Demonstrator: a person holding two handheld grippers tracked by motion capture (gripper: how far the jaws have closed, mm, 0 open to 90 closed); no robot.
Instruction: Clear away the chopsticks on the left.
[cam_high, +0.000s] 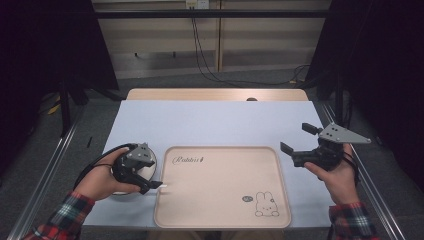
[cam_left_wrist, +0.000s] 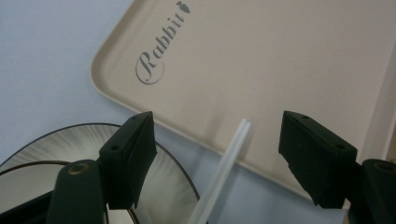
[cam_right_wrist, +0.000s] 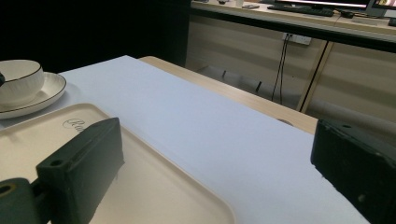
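A beige tray (cam_high: 225, 200) printed "Rabbit" with a small rabbit drawing lies at the table's front middle. Left of it stands a white plate (cam_high: 152, 169) with a dark rim line, carrying a white bowl (cam_right_wrist: 18, 79). My left gripper (cam_high: 150, 179) hovers low over the plate (cam_left_wrist: 46, 144), pointing toward the tray's left edge. A thin white translucent stick (cam_left_wrist: 229, 158) runs between its jaws from the plate onto the tray rim (cam_left_wrist: 140, 109); the jaws stand apart on either side and do not touch it. My right gripper (cam_high: 298, 138) is held open and empty right of the tray.
A pale blue mat (cam_high: 215, 122) covers the table, with a wooden strip (cam_high: 215, 94) at its far edge. Cables hang from the cabinet wall (cam_high: 200, 55) beyond. Dark stands and metal rails flank both sides of the table.
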